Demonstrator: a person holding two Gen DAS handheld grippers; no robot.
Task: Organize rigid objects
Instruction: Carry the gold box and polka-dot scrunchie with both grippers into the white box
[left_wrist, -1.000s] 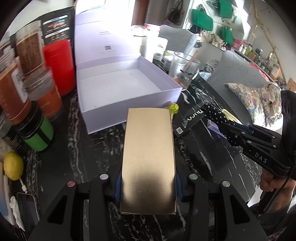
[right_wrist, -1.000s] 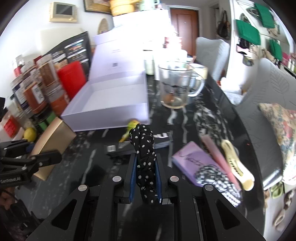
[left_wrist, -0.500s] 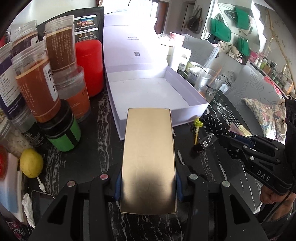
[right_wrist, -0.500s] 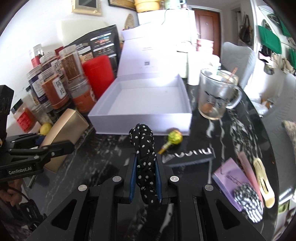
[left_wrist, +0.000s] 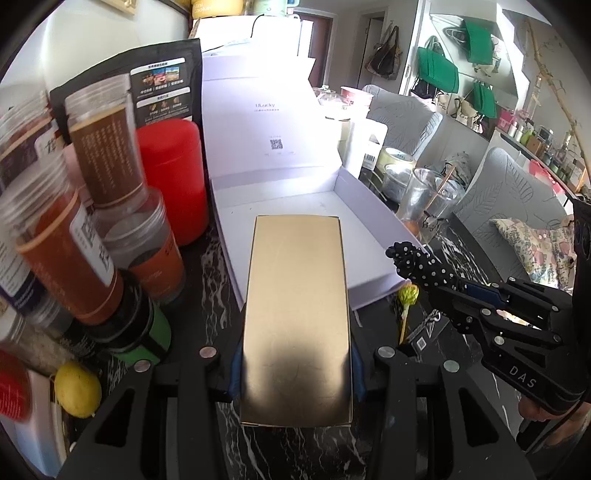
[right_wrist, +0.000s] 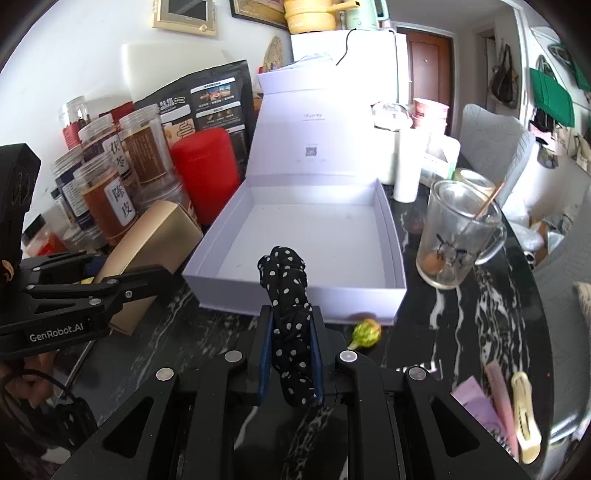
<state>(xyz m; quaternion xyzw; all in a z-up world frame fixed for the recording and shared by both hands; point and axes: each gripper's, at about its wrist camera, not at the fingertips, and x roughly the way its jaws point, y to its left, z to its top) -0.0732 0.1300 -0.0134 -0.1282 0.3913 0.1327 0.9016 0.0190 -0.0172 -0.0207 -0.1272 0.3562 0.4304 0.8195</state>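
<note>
Carrying step in hand: left gripper (left_wrist: 295, 365) pinches the gold box (left_wrist: 295, 314) over the near wall of the open white box (right_wrist: 295, 291), right gripper (right_wrist: 291, 354) pinches a polka-dot hair tie (right_wrist: 288, 295); next move, in my judgement, calls for lowering both inside.

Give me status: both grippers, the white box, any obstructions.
Left gripper shut on gold box, at the white box's near edge. Right gripper shut on polka-dot scrunchie. White box open, nothing inside. Lollipop against its front wall.
</note>
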